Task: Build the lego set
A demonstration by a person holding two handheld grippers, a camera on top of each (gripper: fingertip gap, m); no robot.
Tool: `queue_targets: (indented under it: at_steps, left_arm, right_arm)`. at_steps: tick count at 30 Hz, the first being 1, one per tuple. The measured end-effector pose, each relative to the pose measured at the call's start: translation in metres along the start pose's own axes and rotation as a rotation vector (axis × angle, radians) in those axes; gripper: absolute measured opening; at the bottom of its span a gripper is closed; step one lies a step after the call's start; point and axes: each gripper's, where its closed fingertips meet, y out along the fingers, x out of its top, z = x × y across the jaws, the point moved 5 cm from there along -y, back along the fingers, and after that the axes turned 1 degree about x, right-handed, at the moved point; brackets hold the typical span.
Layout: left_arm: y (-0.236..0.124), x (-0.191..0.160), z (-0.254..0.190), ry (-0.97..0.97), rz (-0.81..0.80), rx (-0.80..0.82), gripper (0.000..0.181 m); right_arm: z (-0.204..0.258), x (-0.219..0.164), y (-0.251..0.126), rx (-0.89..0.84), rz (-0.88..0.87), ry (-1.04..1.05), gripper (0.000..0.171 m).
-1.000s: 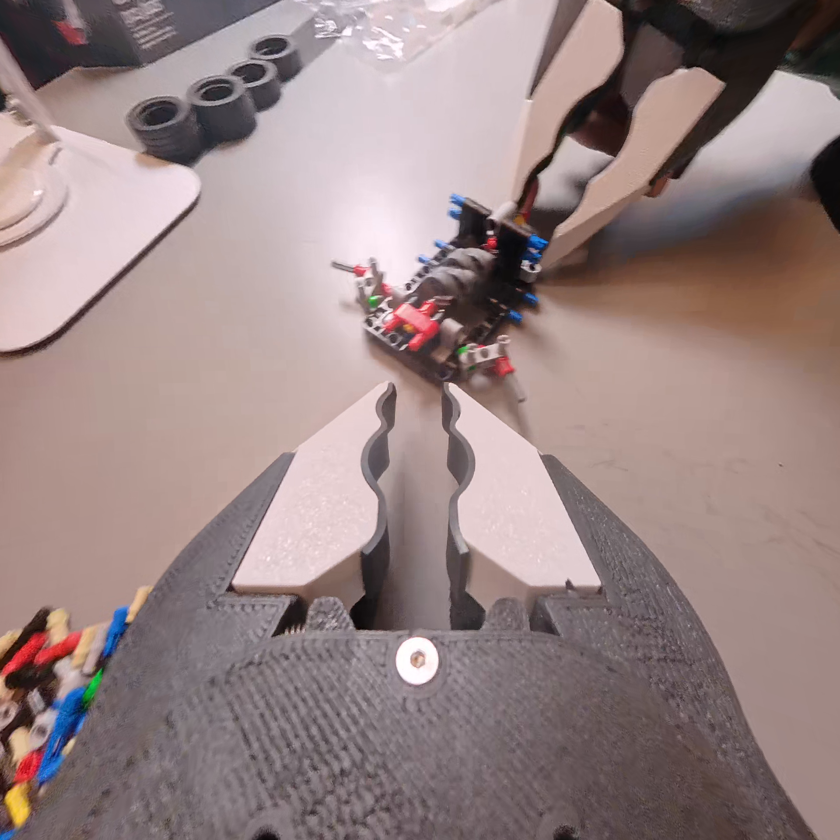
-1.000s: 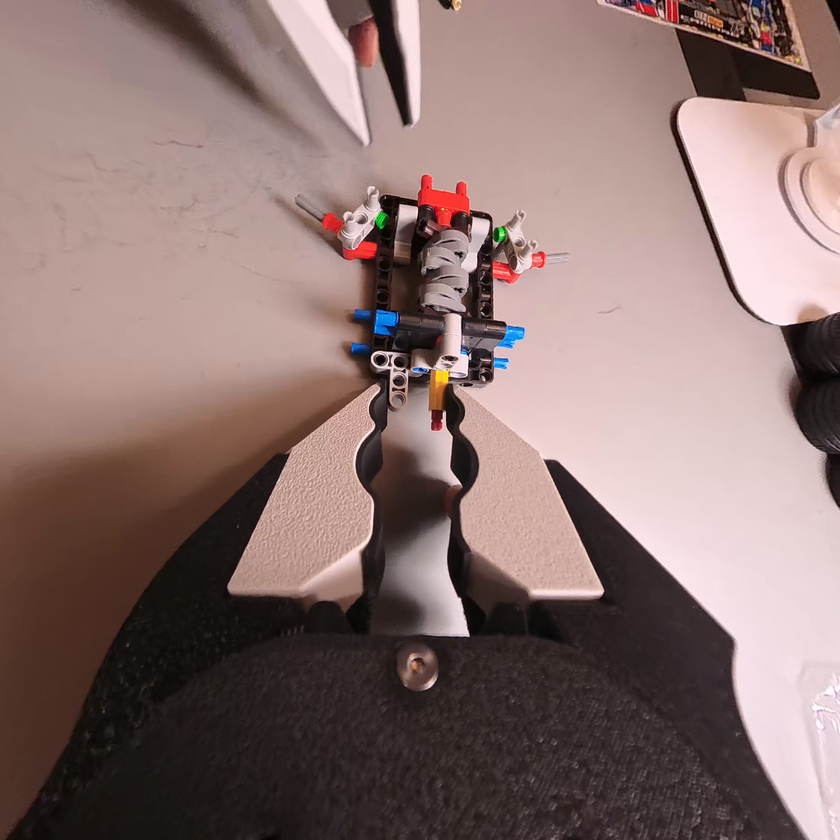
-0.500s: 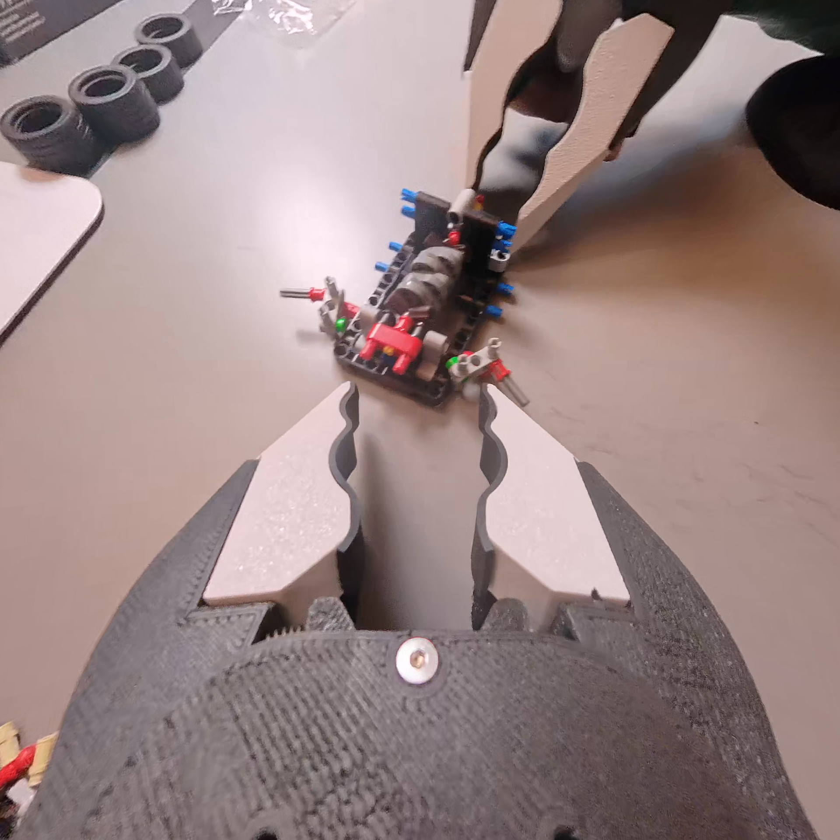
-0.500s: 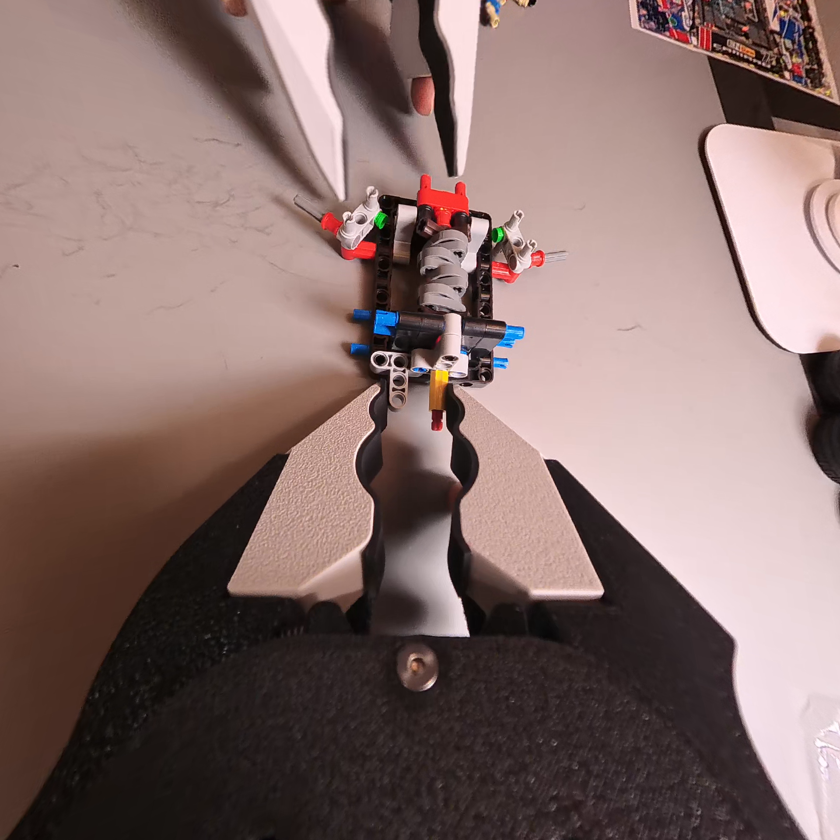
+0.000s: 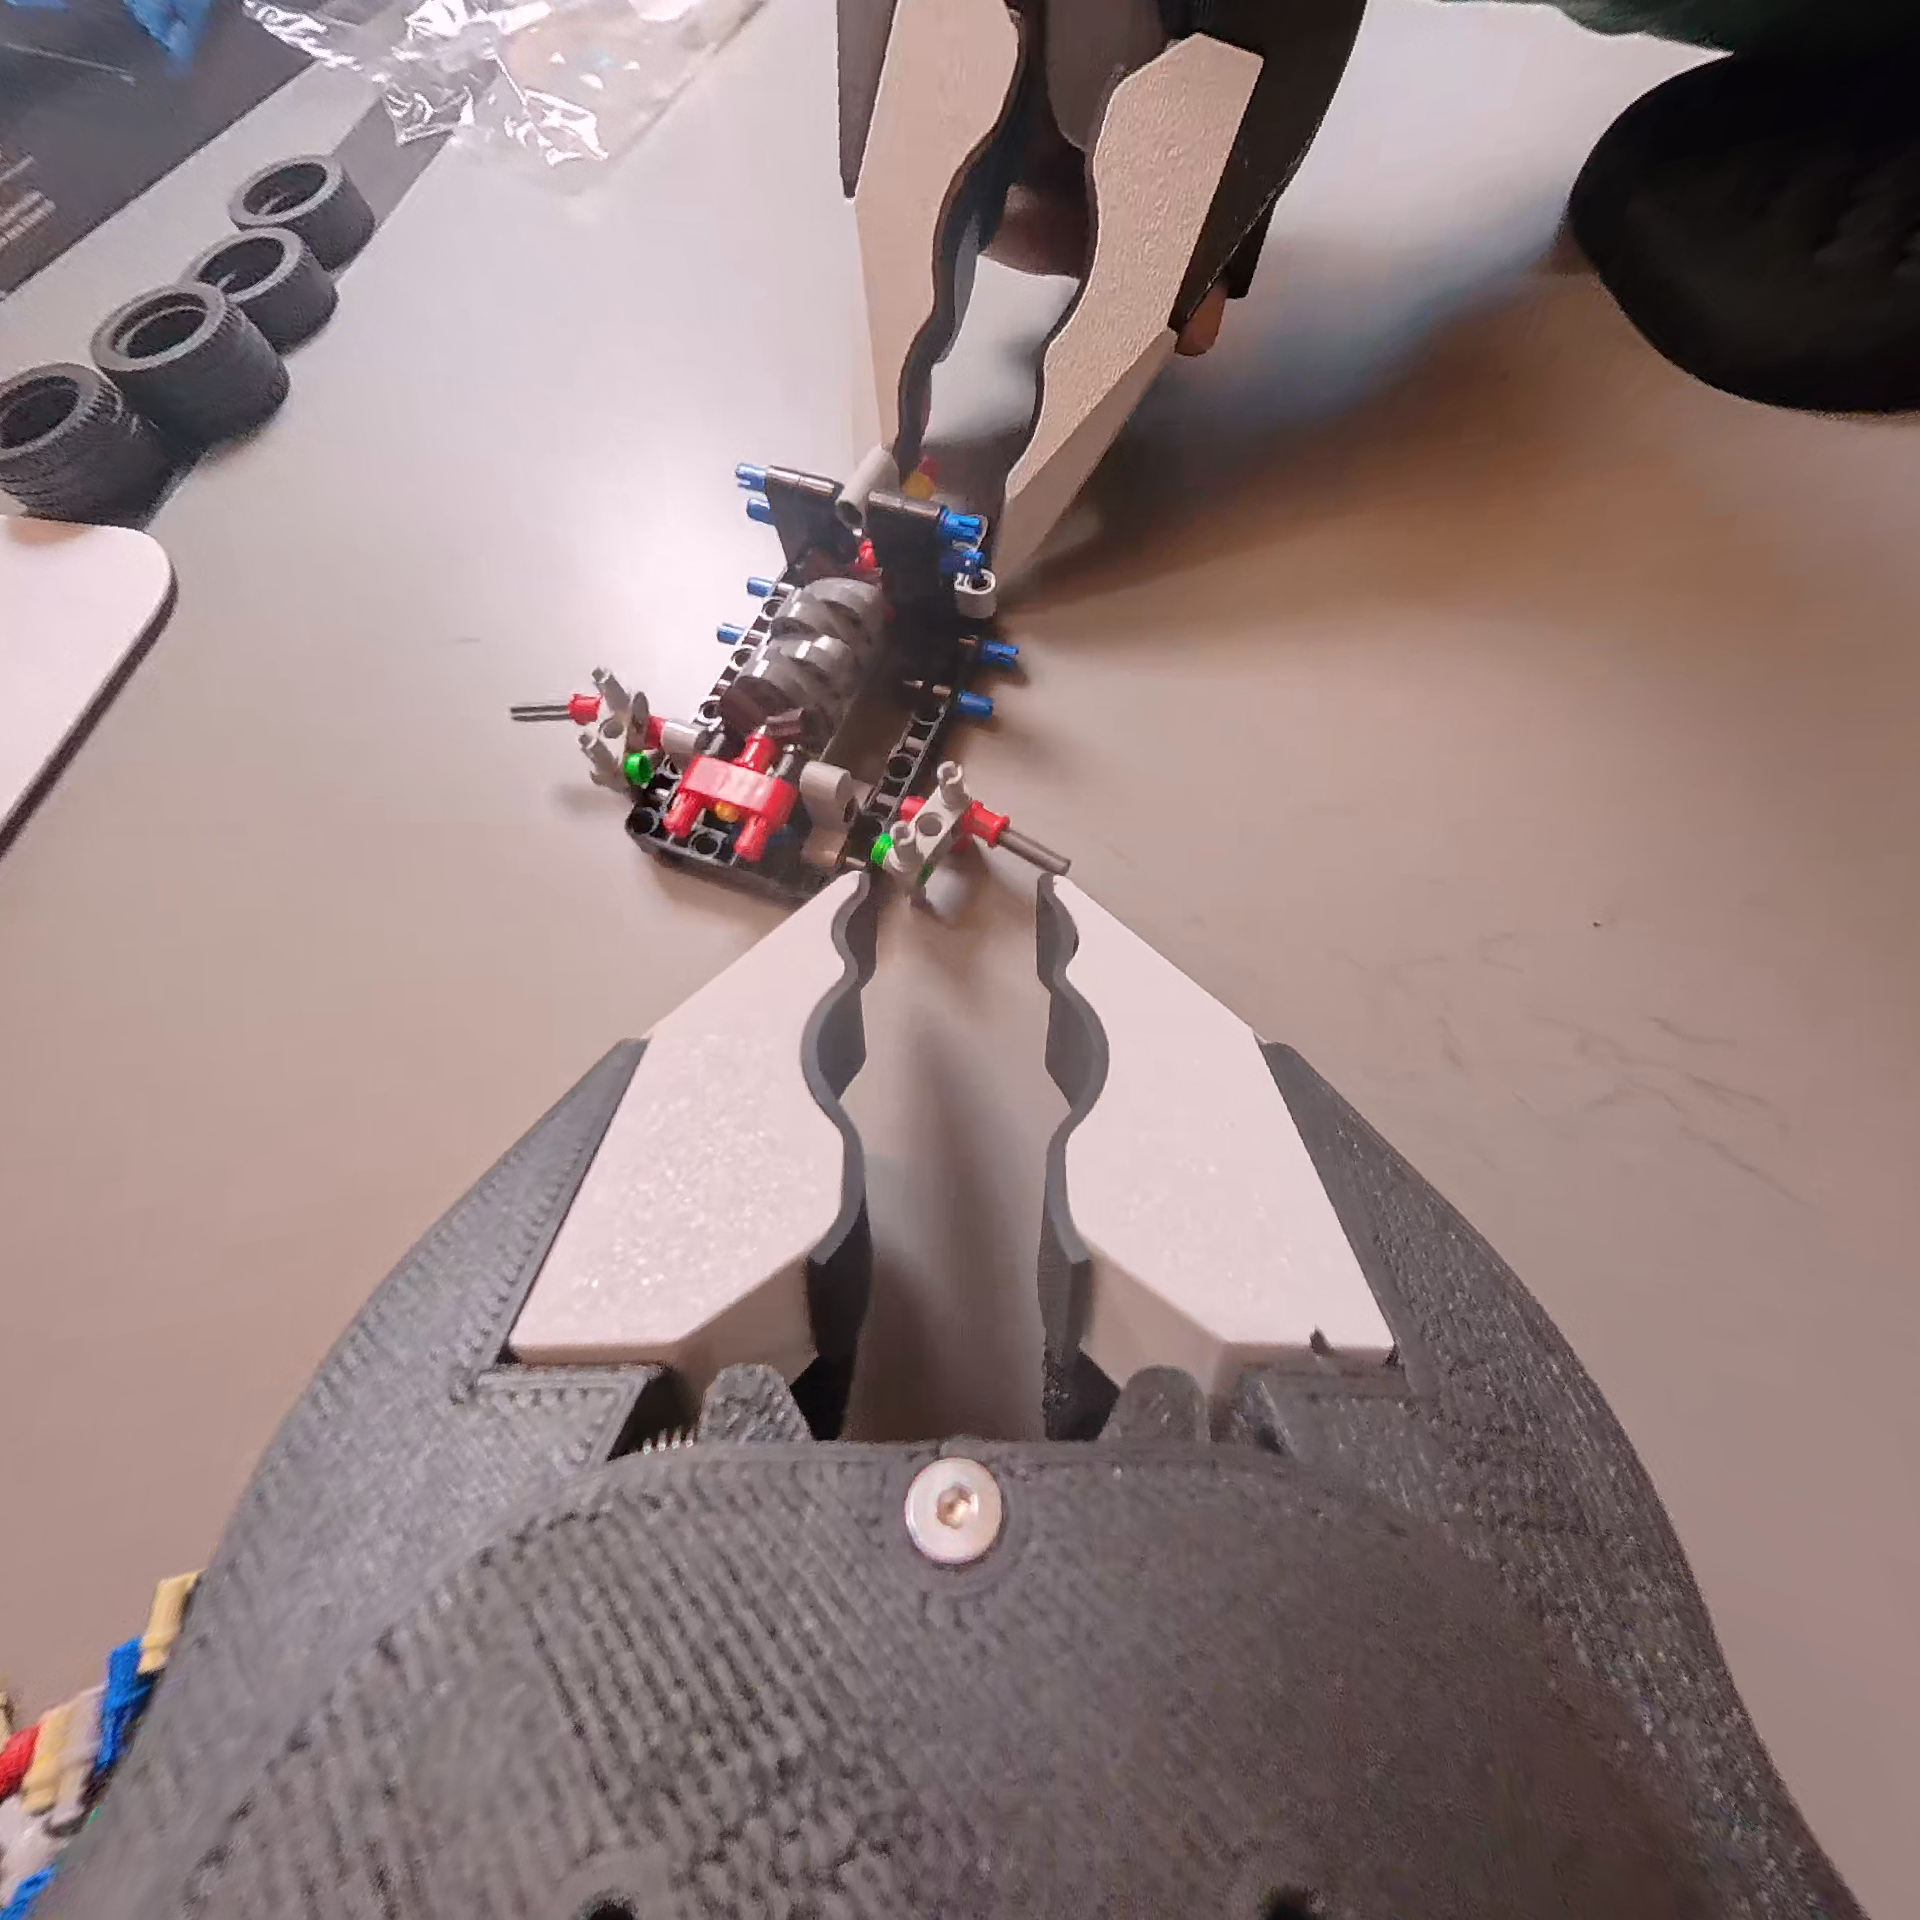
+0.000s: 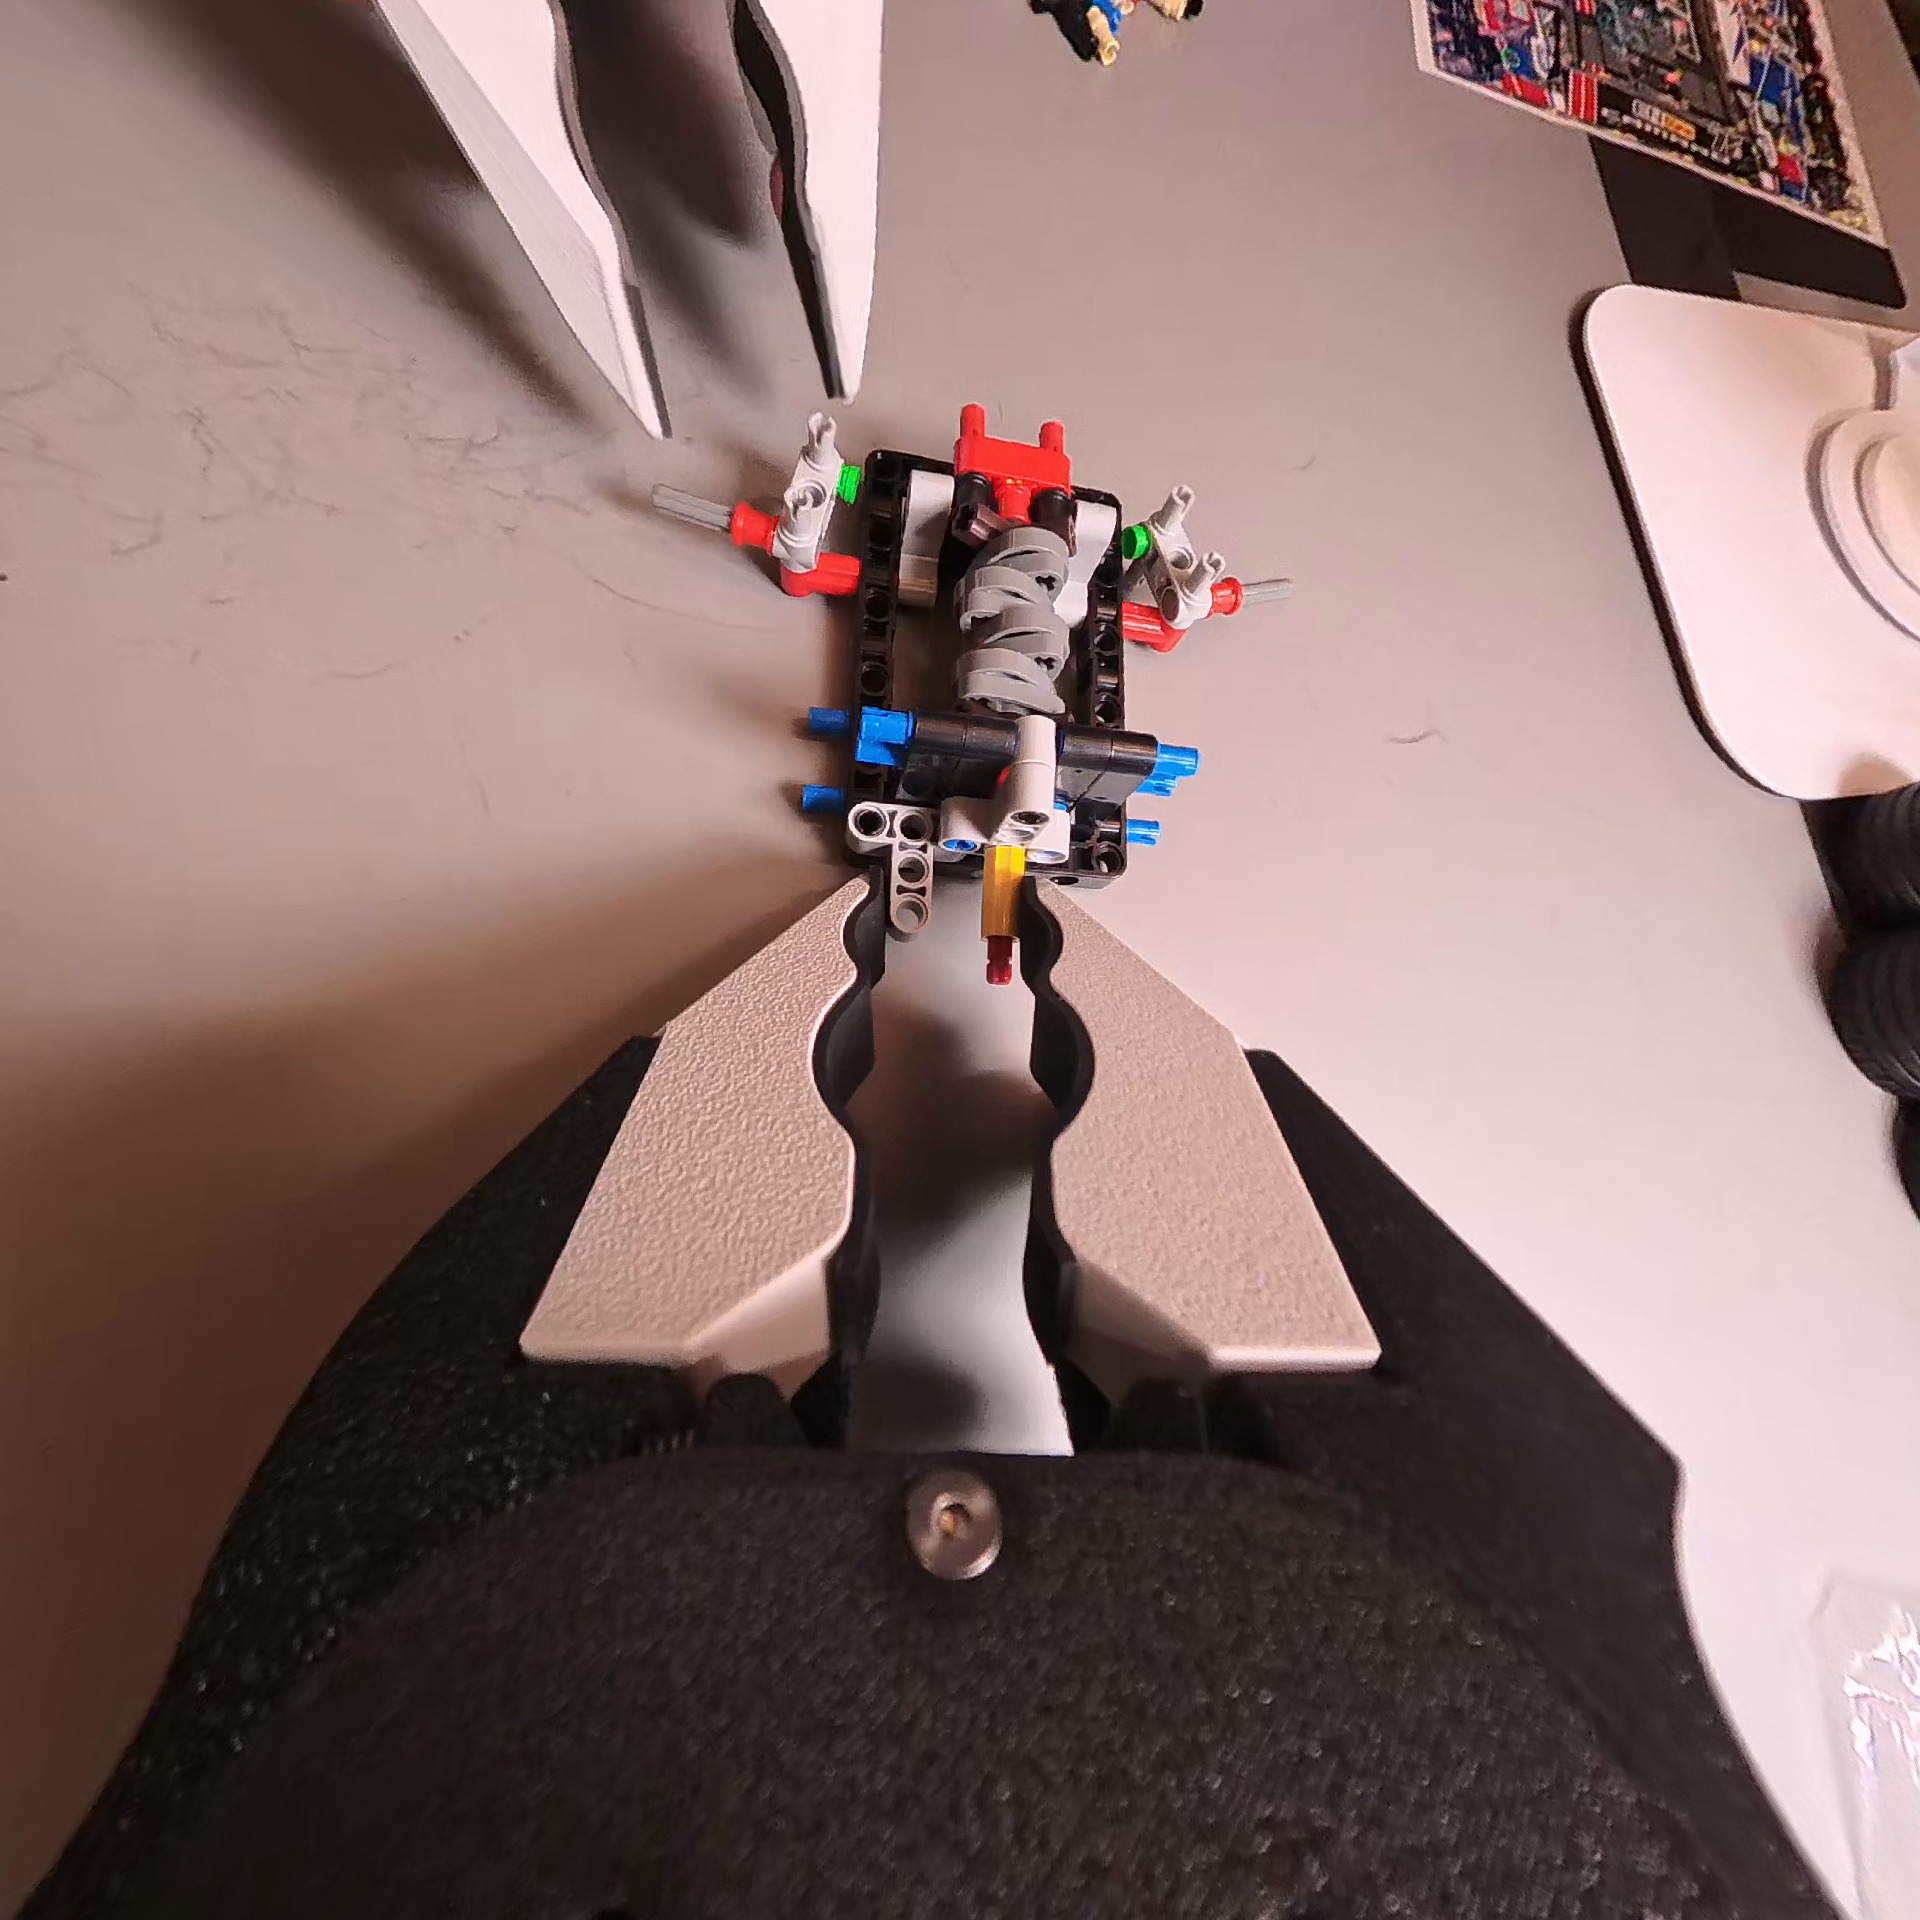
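While our chassis (image 6: 992,665) runs lengthwise up mid-frame, right gripper (image 6: 951,894) brackets its near end, part-open, gripping nothing; left gripper (image 5: 951,883), likewise part-open and empty, faces its far end.

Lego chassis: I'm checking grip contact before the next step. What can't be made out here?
- Right gripper contact with the yellow axle: the jaws flank it; touch unclear.
- Chassis underside: hidden against the table.
- Loose parts pile, left wrist view: cut off by the frame edge.

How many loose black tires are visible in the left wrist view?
4, in a diagonal row at the table's left edge: nearest, second, third, farthest. The nearest is cut off by the frame; more may lie outside it.
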Motion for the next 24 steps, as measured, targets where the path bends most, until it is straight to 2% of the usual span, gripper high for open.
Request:
queue_targets:
  at_steps: [4, 12, 18, 21, 24]
  left_arm:
    - [0.006, 0.002, -0.001, 0.009, 0.019, -0.004, 0.015]
    - [0.004, 0.000, -0.002, 0.011, 0.020, 0.020, 0.007]
    - [-0.012, 0.004, 0.018, -0.097, -0.078, 0.037, 0.025]
    - [-0.009, -0.002, 0.030, -0.141, -0.066, 0.044, 0.040]
    - [0.003, -0.001, 0.031, -0.126, -0.031, 0.018, 0.054]
  right_arm:
    - [-0.002, 0.001, 0.001, 0.023, 0.009, -0.023, 0.023]
    - [-0.008, 0.001, 0.002, 0.095, 0.043, -0.044, 0.023]
    - [-0.011, 0.002, 0.002, 0.128, 0.073, -0.079, 0.023]
    - [-0.013, 0.002, 0.003, 0.128, 0.071, -0.074, 0.023]
    - [-0.016, 0.008, -0.006, 0.124, 0.017, -0.026, 0.036]
